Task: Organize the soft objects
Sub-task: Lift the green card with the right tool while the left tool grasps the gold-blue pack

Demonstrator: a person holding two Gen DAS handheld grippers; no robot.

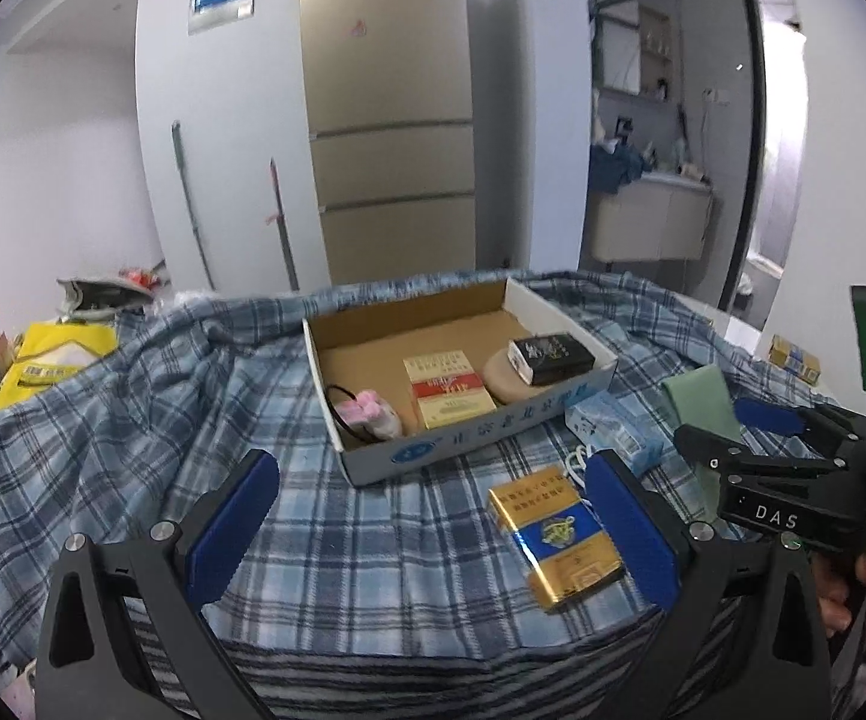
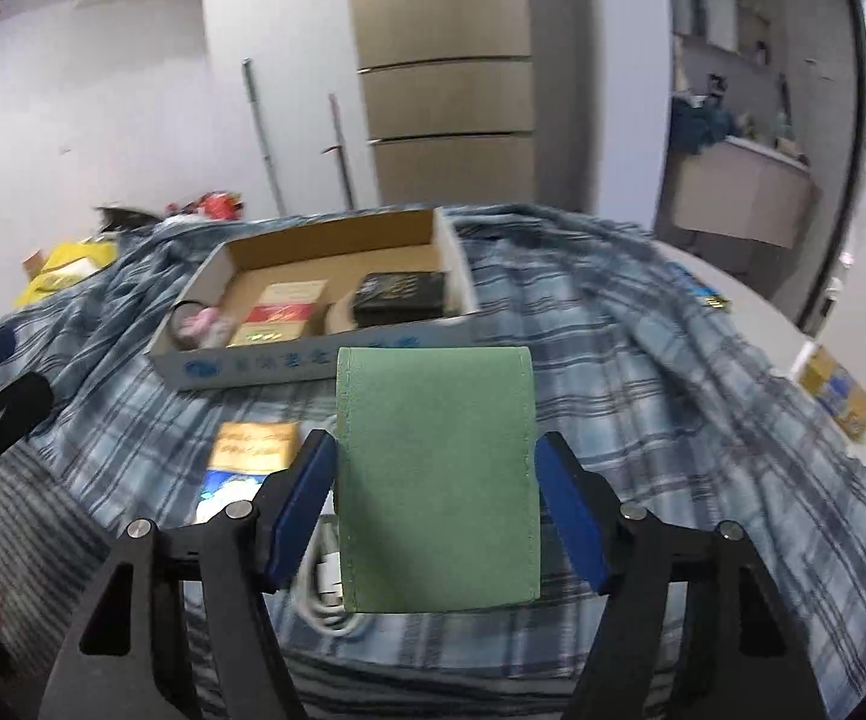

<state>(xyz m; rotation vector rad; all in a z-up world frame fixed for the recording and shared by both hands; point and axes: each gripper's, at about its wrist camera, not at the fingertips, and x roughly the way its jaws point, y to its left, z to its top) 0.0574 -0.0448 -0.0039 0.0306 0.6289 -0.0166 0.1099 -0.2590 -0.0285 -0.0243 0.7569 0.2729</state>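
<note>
A shallow cardboard box (image 1: 373, 456) (image 2: 313, 360) sits on a blue plaid cloth (image 1: 133, 420). In it lie a pink soft item with a black hair tie (image 1: 370, 414), a red-and-gold pack (image 1: 448, 393), a round beige puff (image 1: 502, 381) and a black pack (image 1: 550, 354). My right gripper (image 2: 436, 471) is shut on a green felt pouch (image 2: 436, 480) and holds it above the cloth, in front of the box; it also shows in the left wrist view (image 1: 703, 402). My left gripper (image 1: 433, 492) is open and empty above the cloth, with a gold-and-blue pack (image 1: 556, 540) lying between its fingers.
A pale blue tissue pack (image 1: 613, 429) and a white cable (image 2: 325, 594) lie on the cloth near the box. Yellow bags (image 1: 55, 360) sit at the left. Small gold-blue boxes (image 2: 835, 390) lie on the white table at the right. A beige cabinet (image 1: 391, 120) stands behind.
</note>
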